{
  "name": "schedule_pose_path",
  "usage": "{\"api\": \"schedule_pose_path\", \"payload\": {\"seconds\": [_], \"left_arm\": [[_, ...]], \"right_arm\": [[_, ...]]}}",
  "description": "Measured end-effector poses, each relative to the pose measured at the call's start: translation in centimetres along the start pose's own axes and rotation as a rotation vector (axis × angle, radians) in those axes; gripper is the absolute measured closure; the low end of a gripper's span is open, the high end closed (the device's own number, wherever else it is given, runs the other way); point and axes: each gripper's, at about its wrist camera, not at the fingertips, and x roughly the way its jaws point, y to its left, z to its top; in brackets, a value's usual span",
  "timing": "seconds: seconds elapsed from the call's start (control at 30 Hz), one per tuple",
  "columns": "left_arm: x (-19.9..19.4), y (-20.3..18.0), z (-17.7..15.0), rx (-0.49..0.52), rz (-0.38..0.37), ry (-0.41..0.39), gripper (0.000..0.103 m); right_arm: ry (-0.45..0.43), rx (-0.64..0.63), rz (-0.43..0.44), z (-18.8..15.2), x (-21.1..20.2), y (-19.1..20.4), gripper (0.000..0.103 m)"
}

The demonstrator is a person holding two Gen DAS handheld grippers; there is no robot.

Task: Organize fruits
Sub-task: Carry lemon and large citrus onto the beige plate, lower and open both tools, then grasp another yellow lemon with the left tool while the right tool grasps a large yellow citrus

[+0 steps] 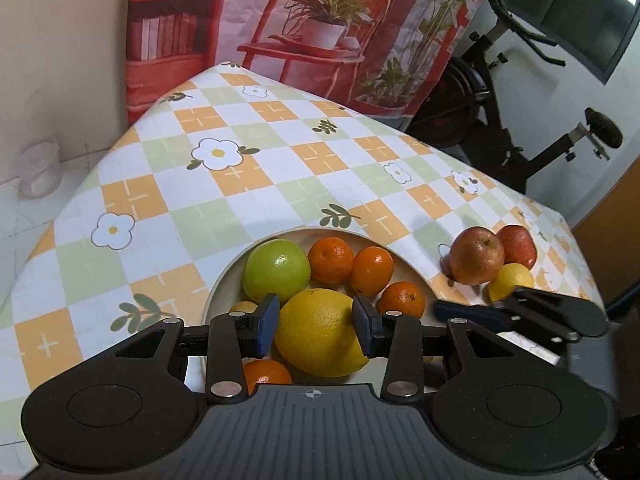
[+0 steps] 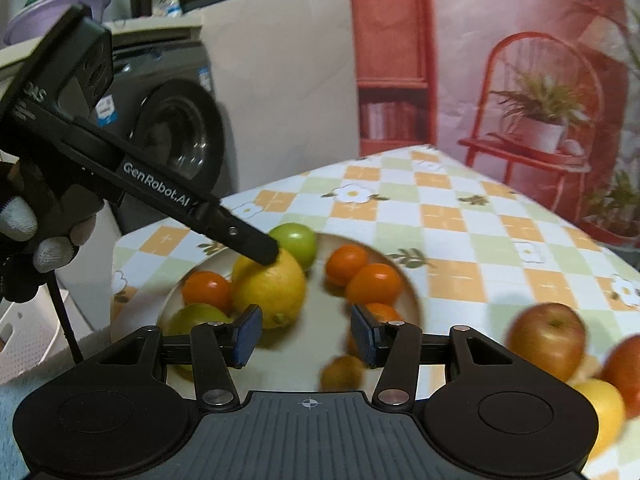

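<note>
A cream plate on the checked tablecloth holds a green apple, several oranges and a big yellow lemon. My left gripper has its blue pads on both sides of the lemon, shut on it over the plate. In the right wrist view the lemon shows with the left gripper's finger on its top. My right gripper is open and empty above the plate. Two red apples and a small lemon lie on the cloth right of the plate.
The table ends at the back and left edges. An exercise bike stands beyond the right corner. A washing machine and a white basket stand left of the table. A printed curtain hangs behind.
</note>
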Motion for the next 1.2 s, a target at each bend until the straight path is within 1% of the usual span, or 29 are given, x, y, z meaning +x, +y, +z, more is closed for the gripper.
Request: {"api": "schedule_pose_path", "payload": {"seconds": [0.1, 0.4, 0.57, 0.67, 0.8, 0.9, 1.03, 1.13, 1.2], "left_arm": [[-0.2, -0.9, 0.3, 0.013, 0.032, -0.011, 0.061], [-1.1, -5.6, 1.3, 0.100, 0.055, -0.068, 0.061], [-0.6, -8.6, 1.4, 0.145, 0.042, -0.087, 0.061], [-0.1, -10.2, 1.3, 0.164, 0.024, -0.082, 0.061], [0.9, -12.0, 1.2, 0.196, 0.008, -0.070, 0.061], [1.8, -13.2, 1.2, 0.199, -0.005, -0.058, 0.061], [3.0, -14.5, 1.4, 0.215, -0.017, -0.053, 0.061], [4.0, -15.9, 1.5, 0.219, -0.043, -0.037, 0.061], [4.4, -16.8, 1.6, 0.242, -0.060, -0.037, 0.061]], "right_arm": [[-0.031, 0.030, -0.042, -0.7, -1.9, -1.3, 0.057], [-0.105, 0.146, -0.165, -3.7, -6.7, -6.0, 0.057], [-0.125, 0.196, -0.216, -5.6, -8.4, -8.1, 0.057], [-0.133, 0.226, -0.245, -6.6, -9.2, -9.2, 0.057], [-0.144, 0.254, -0.265, -7.6, -9.9, -10.2, 0.057], [-0.146, 0.261, -0.275, -8.2, -10.0, -10.8, 0.057], [-0.141, 0.249, -0.287, -8.5, -9.6, -11.3, 0.051], [-0.131, 0.256, -0.291, -8.8, -9.1, -11.9, 0.050], [-0.129, 0.270, -0.286, -8.9, -8.9, -12.3, 0.050]]}}
